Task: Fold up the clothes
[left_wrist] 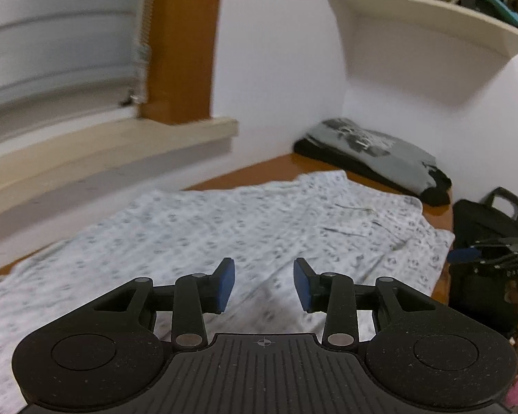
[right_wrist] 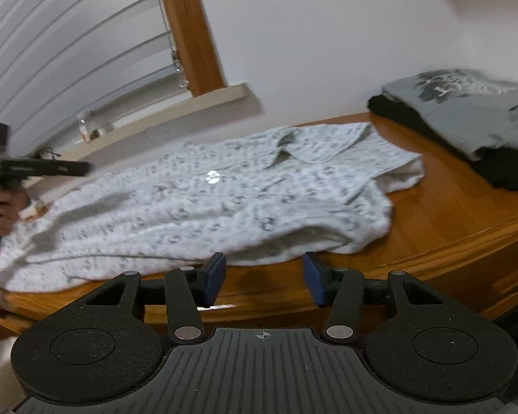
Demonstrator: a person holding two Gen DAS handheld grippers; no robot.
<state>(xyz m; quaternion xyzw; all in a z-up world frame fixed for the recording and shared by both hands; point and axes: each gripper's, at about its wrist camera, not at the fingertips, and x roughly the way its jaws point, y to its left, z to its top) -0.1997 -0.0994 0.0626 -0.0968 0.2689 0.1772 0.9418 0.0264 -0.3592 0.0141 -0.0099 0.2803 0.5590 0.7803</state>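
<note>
Fingers of the left gripper (left_wrist: 264, 284) stand part-way open over the near part of a white patterned shirt (left_wrist: 224, 227), with nothing between the blue pads. Those of the right gripper (right_wrist: 264, 281) are also part-way apart and empty, poised at the shirt's near edge just above the wooden desk (right_wrist: 449, 214); the pads do not touch the cloth, so neither hand has a hold yet.

Spread beyond them, the shirt lies mostly flat across the desk, collar toward the wall. Its edge on the right gripper's side is already rolled or turned over on itself, and a sleeve bunches near the desk's far right part. By that look, the folding of this garment is at an early stage: laid out and perhaps one side brought in, with the main folds still to come.

Farther back, in the corner against the wall, a grey printed T-shirt (right_wrist: 466, 114) sits folded on top of a folded black garment (right_wrist: 407, 114). Those two appear finished, so the patterned shirt seems the piece left on the desk.
</note>
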